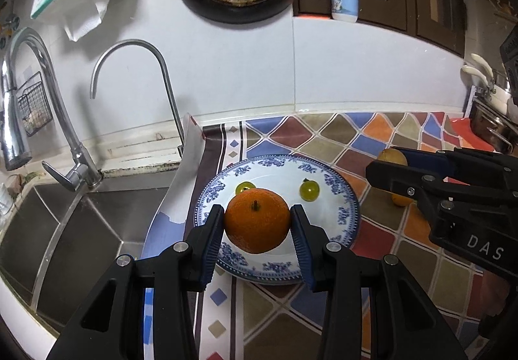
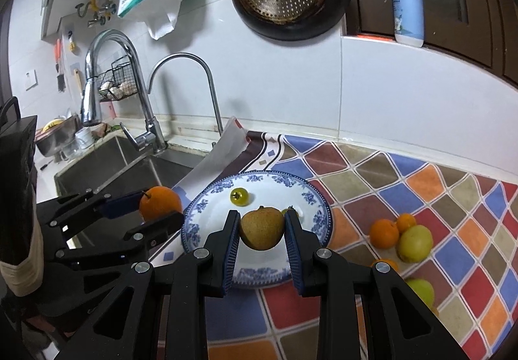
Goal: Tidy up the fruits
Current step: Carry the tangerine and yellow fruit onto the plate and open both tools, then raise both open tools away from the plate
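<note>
Above the blue-patterned plate (image 1: 348,207), an orange (image 1: 257,220) is being pinched by the left tongs (image 1: 257,225) and a brownish pear (image 2: 262,228) by the right tongs (image 2: 262,230), probably so that both are being gathered beside two green grapes (image 1: 309,191).

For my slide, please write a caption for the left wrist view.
Left gripper holds an orange above the blue-patterned plate with two green grapes.

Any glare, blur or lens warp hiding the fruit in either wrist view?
Left wrist view: round orange fruit sharp in the left gripper, fisheye bends the chrome faucet. Right wrist view: brownish pear-shaped fruit clear in the right gripper; soft glare on the blue-patterned white plate.
</note>
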A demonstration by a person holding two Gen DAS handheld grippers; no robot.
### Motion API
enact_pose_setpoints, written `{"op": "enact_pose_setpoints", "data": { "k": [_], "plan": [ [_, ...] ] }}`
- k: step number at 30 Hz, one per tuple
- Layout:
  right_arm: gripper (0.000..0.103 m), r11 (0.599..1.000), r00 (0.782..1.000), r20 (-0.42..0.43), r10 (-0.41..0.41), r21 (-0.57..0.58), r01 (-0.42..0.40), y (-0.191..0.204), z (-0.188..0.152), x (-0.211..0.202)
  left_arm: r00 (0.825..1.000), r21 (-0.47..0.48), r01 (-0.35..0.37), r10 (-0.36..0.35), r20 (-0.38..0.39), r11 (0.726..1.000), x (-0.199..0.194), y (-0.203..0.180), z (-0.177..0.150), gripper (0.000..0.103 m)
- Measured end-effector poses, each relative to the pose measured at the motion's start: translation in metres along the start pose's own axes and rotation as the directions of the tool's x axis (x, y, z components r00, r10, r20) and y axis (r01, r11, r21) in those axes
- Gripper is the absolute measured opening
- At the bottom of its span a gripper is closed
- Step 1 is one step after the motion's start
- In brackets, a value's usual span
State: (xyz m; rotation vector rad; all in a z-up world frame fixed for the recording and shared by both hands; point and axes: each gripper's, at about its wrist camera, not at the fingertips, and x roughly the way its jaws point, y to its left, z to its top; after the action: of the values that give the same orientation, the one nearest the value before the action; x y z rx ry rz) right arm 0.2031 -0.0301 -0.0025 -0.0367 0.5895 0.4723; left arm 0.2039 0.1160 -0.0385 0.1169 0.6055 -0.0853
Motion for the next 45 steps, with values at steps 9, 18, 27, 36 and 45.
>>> {"op": "enact_pose_setpoints", "data": {
  "k": [9, 18, 27, 36, 45],
  "plan": [
    [0.029, 1.000, 0.997, -0.070, 0.017, 0.024, -0.015, -0.013, 0.002, 0.051, 0.999, -0.002, 0.002, -0.003, -0.053, 1.000, 0.047, 0.008, 0.003, 0.041],
    [0.029, 0.998, 0.988, -0.155, 0.025, 0.062, -0.015, -0.024, -0.009, 0.093, 0.994, 0.005, 0.006, -0.005, -0.106, 1.000, 0.083, 0.013, -0.003, 0.041],
    [0.029, 0.996, 0.977, -0.208, 0.037, 0.086, -0.019, -0.031, -0.015, 0.119, 0.989, -0.003, 0.013, -0.014, -0.146, 1.000, 0.106, 0.017, -0.007, 0.041],
    [0.034, 0.996, 0.972, -0.234, 0.021, 0.092, 0.001, -0.034, -0.018, 0.130, 0.983, -0.050, 0.026, -0.034, -0.178, 0.998, 0.113, 0.022, -0.007, 0.042],
    [0.039, 0.994, 0.986, -0.164, -0.011, 0.105, 0.029, -0.036, -0.010, 0.096, 0.995, -0.052, -0.007, 0.002, -0.095, 0.999, 0.072, 0.019, 0.001, 0.055]
  ]
}}
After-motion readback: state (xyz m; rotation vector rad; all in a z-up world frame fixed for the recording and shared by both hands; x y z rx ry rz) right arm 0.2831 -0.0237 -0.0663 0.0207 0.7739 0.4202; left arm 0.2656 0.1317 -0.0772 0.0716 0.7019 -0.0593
